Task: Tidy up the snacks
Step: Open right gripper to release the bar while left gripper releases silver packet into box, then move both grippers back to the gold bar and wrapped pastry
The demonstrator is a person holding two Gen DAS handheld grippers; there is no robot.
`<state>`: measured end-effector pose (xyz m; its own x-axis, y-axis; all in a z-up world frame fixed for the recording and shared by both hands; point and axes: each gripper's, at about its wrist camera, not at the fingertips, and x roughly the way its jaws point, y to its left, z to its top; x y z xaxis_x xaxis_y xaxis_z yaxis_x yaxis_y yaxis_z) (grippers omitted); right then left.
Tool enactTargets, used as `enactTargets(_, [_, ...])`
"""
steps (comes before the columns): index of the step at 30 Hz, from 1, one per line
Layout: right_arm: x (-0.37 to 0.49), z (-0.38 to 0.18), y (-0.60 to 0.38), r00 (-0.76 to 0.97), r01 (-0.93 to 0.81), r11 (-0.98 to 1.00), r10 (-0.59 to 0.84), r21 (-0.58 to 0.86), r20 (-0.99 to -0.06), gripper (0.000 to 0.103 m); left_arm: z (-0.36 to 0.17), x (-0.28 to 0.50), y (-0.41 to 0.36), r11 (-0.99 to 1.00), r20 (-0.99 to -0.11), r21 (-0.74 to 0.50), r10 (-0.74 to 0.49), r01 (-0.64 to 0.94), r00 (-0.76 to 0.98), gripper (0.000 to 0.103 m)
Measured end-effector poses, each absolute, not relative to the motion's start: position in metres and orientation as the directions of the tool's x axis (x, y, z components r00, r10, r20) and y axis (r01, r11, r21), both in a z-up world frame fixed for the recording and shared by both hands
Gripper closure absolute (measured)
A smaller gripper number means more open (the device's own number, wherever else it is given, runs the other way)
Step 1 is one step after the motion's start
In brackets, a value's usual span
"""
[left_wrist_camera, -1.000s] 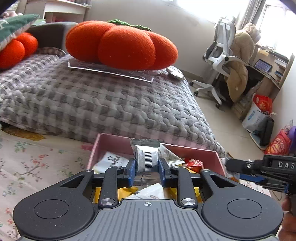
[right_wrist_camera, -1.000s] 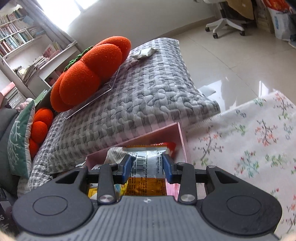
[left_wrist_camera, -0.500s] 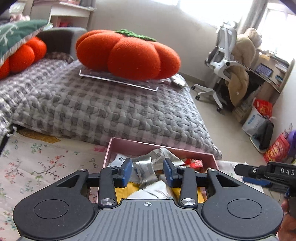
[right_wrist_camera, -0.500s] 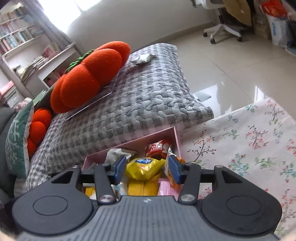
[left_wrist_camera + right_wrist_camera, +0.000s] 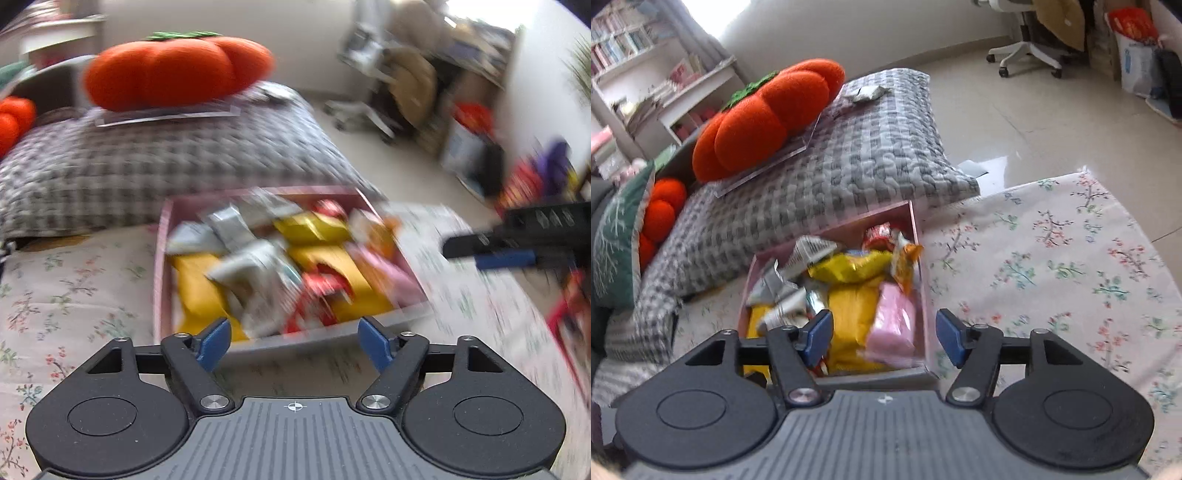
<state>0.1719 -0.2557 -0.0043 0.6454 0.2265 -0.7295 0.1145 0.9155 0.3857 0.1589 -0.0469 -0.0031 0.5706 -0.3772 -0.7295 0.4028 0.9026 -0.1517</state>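
Observation:
A pink box (image 5: 162, 236) (image 5: 916, 229) sits on the floral cloth, filled with several snack packets: yellow (image 5: 849, 317), pink (image 5: 892, 325), silver (image 5: 229, 229) and red (image 5: 321, 288) ones. My left gripper (image 5: 293, 341) is wide open and empty, pulled back just in front of the box's near wall. My right gripper (image 5: 884, 338) is wide open and empty above the box's near end. The right gripper also shows in the left wrist view (image 5: 517, 240) at the right, blurred.
A grey checked quilted cushion (image 5: 831, 162) lies behind the box, with an orange pumpkin pillow (image 5: 768, 118) on a clear sheet. The floral cloth (image 5: 1052, 258) spreads to the right. An office chair (image 5: 1034, 48) and bags stand on the tiled floor beyond.
Both grippers let go of their packets into the pink box, opened wide and drew back and up from it. The left wrist view is now motion-blurred.

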Motion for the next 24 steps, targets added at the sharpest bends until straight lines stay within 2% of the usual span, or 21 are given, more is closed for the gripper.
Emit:
enactTargets(4, [0.16, -0.013, -0.248, 0.575, 0.117, 0.949, 0.175, 0.292, -0.799, 0.039, -0.018, 0.133, -0.065, 0.806, -0.775, -0.088, -0.425, 0.586, 0.468, 0.023])
enactTargets(8, [0.146, -0.022, -0.242, 0.515, 0.108, 0.957, 0.179, 0.271, -0.838, 0.037, -0.027, 0.114, -0.078, 0.734, -0.796, -0.054, -0.44, 0.677, 0.415, 0.023])
enactTargets(17, [0.114, -0.012, -0.233, 0.525, 0.045, 0.971, 0.176, 0.234, -0.832, 0.02, -0.035, 0.088, -0.089, 0.663, -0.816, 0.011, -0.426, 0.749, 0.389, 0.023])
enactTargets(24, [0.114, -0.037, -0.226, 0.461, 0.029, 0.988, 0.12, 0.15, -0.879, 0.017, -0.052, 0.088, -0.1, 0.645, -0.846, 0.077, -0.361, 0.76, 0.392, 0.023])
